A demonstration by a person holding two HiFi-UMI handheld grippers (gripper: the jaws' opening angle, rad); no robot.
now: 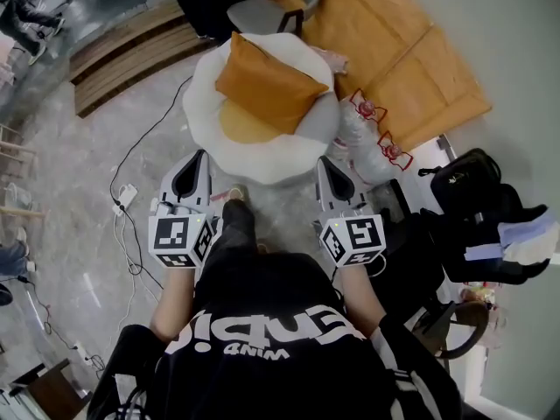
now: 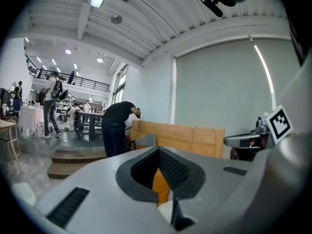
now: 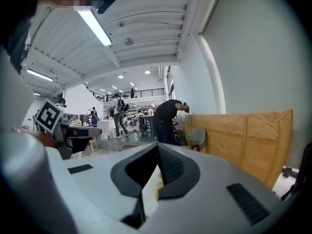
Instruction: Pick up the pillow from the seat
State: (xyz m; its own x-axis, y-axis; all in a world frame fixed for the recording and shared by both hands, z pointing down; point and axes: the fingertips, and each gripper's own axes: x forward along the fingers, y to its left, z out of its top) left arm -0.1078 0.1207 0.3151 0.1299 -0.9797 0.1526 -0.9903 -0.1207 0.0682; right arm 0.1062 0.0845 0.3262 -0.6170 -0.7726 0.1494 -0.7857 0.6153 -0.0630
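From the head view, the orange pillow (image 1: 267, 84) lay tilted on the round white seat (image 1: 210, 103), covering part of the seat's yellow middle. The seat stood on the grey floor (image 1: 79, 173), ahead of the person's two arms. The left claw (image 1: 199, 156) and the right claw (image 1: 324, 161) both pointed toward the seat, one at each side of its near edge, apart from the pillow. Each claw carried its marker cube (image 1: 181, 239) at the back. Brown boards (image 1: 411, 68) lay beyond the seat on the right, with a grey chair (image 1: 262, 11) at the top. Wooden steps (image 1: 131, 55) lay to the upper left. White cables (image 1: 131, 201) trailed over the floor by the left claw. A black bag (image 1: 472, 199) sat at the right.

In the left gripper view, the left claw's (image 2: 158, 152) jaws were closed together with nothing clamped. A strip of the orange pillow showed through the notch below their tips, with the white seat under it. A person in black (image 2: 117, 126) bent over in front of the boards. The right claw reached in at the right edge.

In the right gripper view, the right claw's (image 3: 157, 147) jaws were likewise closed and empty. The white seat showed through the notch. The left claw appeared at the left edge.
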